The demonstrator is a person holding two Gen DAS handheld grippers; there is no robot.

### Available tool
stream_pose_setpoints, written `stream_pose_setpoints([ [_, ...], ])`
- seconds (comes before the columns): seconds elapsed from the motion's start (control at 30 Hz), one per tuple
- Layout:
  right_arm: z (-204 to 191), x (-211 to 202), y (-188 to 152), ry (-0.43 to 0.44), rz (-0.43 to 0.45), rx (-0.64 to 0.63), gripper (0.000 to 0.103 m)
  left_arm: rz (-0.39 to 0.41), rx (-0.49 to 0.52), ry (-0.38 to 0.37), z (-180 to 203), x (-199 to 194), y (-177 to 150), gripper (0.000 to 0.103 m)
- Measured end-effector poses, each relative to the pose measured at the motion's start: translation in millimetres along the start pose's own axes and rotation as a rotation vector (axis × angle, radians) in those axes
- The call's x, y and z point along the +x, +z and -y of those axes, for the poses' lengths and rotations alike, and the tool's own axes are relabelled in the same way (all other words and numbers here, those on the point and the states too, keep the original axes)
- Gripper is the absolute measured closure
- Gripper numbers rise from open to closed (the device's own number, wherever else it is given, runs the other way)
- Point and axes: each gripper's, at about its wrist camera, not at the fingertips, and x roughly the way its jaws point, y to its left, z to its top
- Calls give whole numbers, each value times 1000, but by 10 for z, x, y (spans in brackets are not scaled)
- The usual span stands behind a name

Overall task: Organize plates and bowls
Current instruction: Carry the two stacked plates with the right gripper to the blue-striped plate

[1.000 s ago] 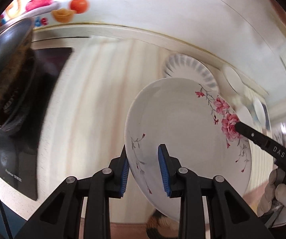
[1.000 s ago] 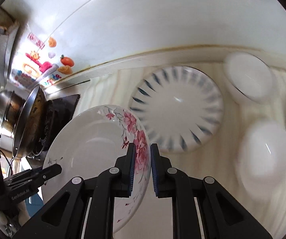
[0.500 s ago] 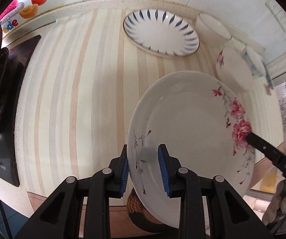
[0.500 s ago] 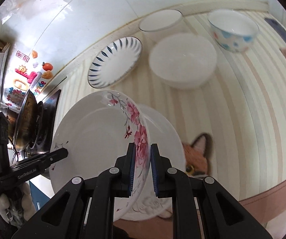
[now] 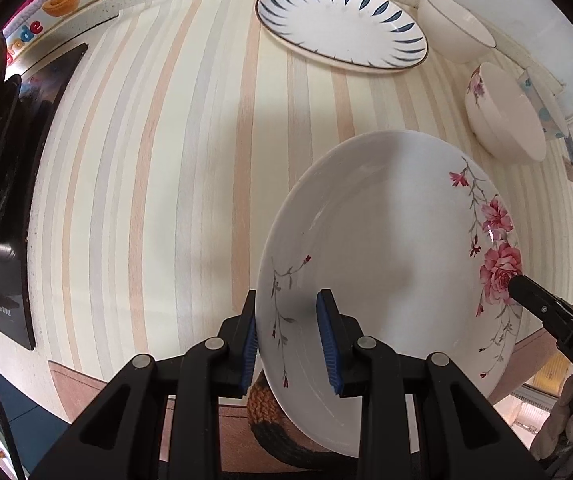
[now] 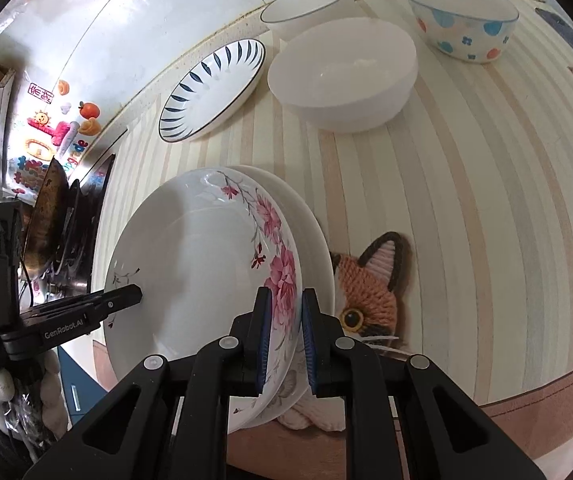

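Note:
A white plate with pink flowers is gripped at two opposite rims and tilts slightly. My left gripper is shut on the rim with the thin grey sprig. My right gripper is shut on the rim with the pink roses. Each gripper's tip shows in the other view: the right one, the left one. Just under the flowered plate lies a second white plate on a knitted fox mat at the counter's front edge. I cannot tell whether the two plates touch.
A blue-leaf plate lies at the back by the wall. Near it stand a large white bowl, a plain bowl and a dotted bowl. A stove with a pan is at the left. A gloved hand holds the left gripper.
Both grippers have carried the flowered plate from the back of the counter toward its front edge and down. It now hangs low over the white plate on the fox mat.

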Motion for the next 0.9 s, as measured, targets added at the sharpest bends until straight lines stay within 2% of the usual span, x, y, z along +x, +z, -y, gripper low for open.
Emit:
stream_pose_setpoints([
  [0.1, 8, 36, -6, 1, -15, -13, 86, -7, -5, 21, 21, 63, -36, 78],
  [0.17, -1, 58, -2, 3, -23, -23, 86, 17, -20, -7, 19, 82, -57, 78],
  [0.43, 45, 25, 61, 12, -40, -22, 87, 30, -12, 13, 124, 90, -137, 78],
  [0.67, 190, -94, 117, 58, -83, 21, 85, 42, -85, 0, -49, -212, -164, 78],
  [0.83, 211, -306, 305, 105, -74, 29, 85, 95, -127, -41, -233, -573, 72, 77],
  [0.9, 148, -385, 470, 121, -69, 36, 85, 110, -127, -52, -333, -671, 298, 77],
])
